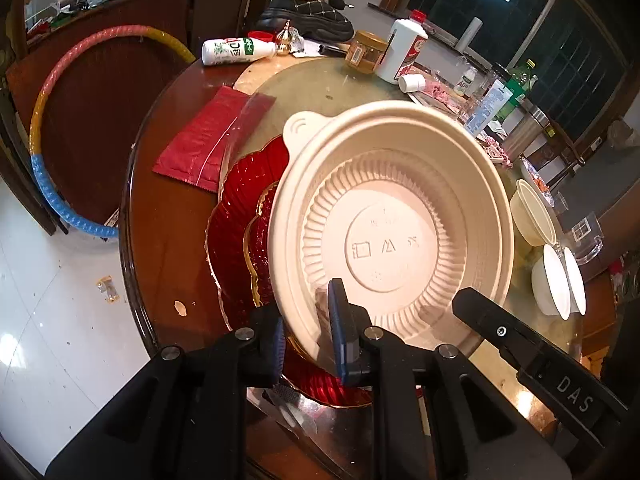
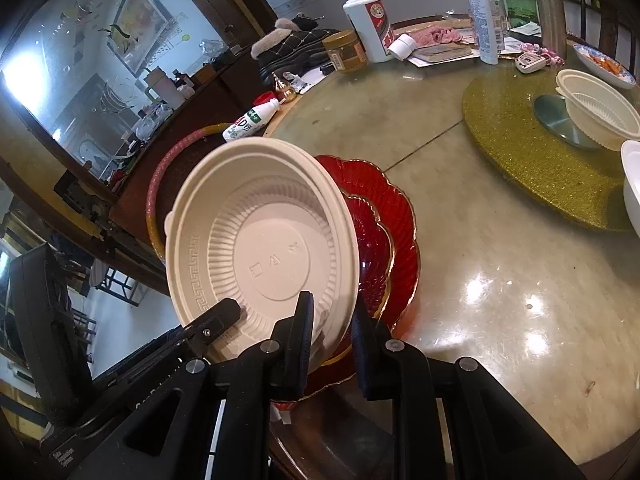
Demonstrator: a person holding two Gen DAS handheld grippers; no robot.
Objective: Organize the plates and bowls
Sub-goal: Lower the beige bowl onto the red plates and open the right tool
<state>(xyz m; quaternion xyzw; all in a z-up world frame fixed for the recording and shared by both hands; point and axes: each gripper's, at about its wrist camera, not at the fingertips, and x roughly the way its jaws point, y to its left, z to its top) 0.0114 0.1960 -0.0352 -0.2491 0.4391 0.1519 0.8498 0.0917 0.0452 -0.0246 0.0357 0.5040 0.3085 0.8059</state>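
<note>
A cream plastic bowl [image 1: 400, 240] [image 2: 272, 248] is held tilted, its inside facing both cameras, just over a stack of two red glass plates [image 1: 240, 216] [image 2: 384, 208] with gold rims near the table's edge. My left gripper [image 1: 308, 336] is shut on the bowl's near rim, one finger inside and one outside. My right gripper [image 2: 334, 336] grips another part of the same rim, the rim filling the narrow gap between its fingers. One of the right gripper's fingers [image 1: 480, 312] lies on the rim in the left wrist view. A left finger [image 2: 216, 320] shows in the right wrist view.
Another cream bowl [image 2: 600, 112] sits on a gold turntable [image 2: 520, 152], with white bowls [image 1: 556, 280] beside it. A red plastic bag [image 1: 208, 140] lies left of the plates. Bottles, a jar [image 2: 346, 52] and clutter crowd the table's far side. A hoop [image 1: 44, 120] leans beyond the edge.
</note>
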